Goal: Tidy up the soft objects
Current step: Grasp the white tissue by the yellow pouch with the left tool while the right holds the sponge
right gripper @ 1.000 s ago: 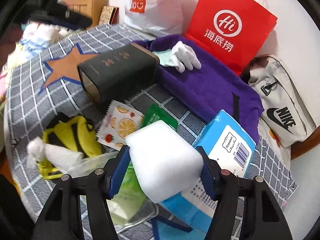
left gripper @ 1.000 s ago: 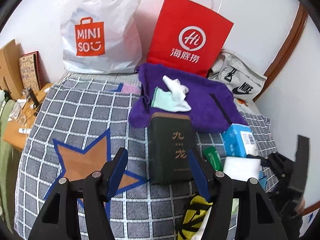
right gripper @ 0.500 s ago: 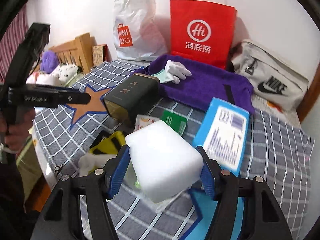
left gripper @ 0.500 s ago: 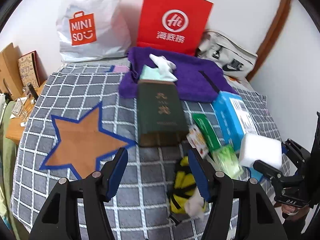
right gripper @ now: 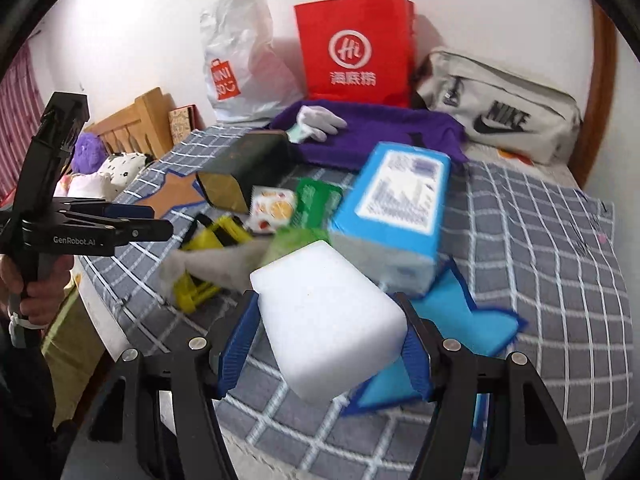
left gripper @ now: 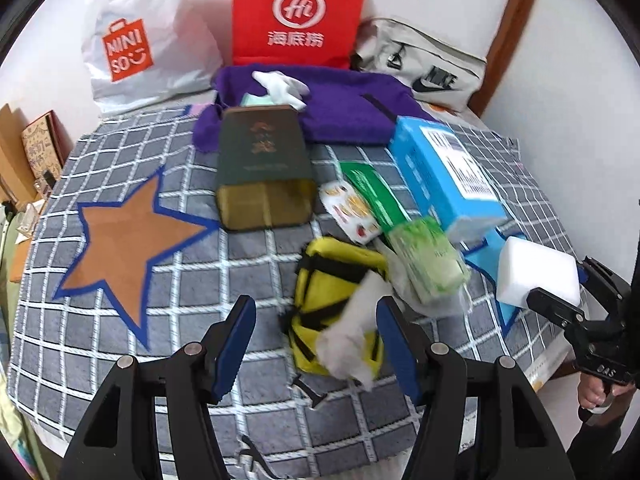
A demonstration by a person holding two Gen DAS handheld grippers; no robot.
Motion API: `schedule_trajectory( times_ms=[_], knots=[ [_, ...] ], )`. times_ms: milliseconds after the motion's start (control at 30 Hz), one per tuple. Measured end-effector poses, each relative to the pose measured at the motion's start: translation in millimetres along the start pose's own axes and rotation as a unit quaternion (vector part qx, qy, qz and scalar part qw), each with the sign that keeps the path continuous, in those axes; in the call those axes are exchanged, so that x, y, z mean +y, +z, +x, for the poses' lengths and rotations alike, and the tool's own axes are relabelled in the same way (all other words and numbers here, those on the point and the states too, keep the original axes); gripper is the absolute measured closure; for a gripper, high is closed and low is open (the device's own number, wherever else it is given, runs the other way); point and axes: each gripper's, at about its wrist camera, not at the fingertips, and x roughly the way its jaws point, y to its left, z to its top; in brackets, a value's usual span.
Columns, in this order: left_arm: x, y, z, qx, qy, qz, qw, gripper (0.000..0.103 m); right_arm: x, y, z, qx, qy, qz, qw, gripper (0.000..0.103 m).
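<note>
My right gripper (right gripper: 326,344) is shut on a white sponge block (right gripper: 326,316) and holds it above the bed's near right part; the block also shows in the left wrist view (left gripper: 538,274). My left gripper (left gripper: 316,344) is open and empty, above a yellow pouch (left gripper: 332,280) with a white cloth (left gripper: 352,340) lying on it. A purple towel (left gripper: 348,112) lies at the back with a white glove (left gripper: 282,86) on it.
On the checked bedspread (left gripper: 120,320) lie a dark green box (left gripper: 262,168), a blue tissue pack (left gripper: 444,176), a green packet (left gripper: 372,192) and a green-white wipes pack (left gripper: 428,260). A white Miniso bag (left gripper: 140,40), red paper bag (left gripper: 298,16) and grey Nike bag (left gripper: 424,68) stand by the wall.
Both grippers have pulled back and up from the bed, so more of it shows. The right one still holds the white sponge block. The left stays open.
</note>
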Motion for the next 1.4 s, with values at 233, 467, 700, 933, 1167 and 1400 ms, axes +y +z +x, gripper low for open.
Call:
schedule_trajectory(
  times_ms=[233, 467, 700, 933, 1167, 1400],
  knots=[
    [-14, -8, 4, 0.01, 0.004, 0.032, 0.9994, 0.043, -25, -19, 6, 0.006, -0.023, 0.036, 0.999, 0.038],
    [-17, -13, 7, 0.014, 0.001, 0.049, 0.9987, 0.052, -25, -27, 18, 0.014, -0.024, 0.036, 0.999, 0.038],
    [-21, -14, 17, 0.022, 0.008, 0.058, 0.9981, 0.062, -25, -32, 24, 0.017, -0.012, 0.041, 0.999, 0.038],
    [-27, -16, 29, 0.033, 0.018, 0.07, 0.9968, 0.08, -29, -34, 30, 0.024, -0.009, 0.049, 0.998, 0.038],
    [-16, -11, 13, 0.01, -0.003, 0.054, 0.9985, 0.083, -28, -32, 30, 0.024, -0.012, 0.047, 0.999, 0.038],
    [-4, -6, -4, -0.016, -0.009, 0.032, 0.9993, 0.083, -27, -28, 25, 0.019, -0.019, 0.041, 0.999, 0.038]
  ],
)
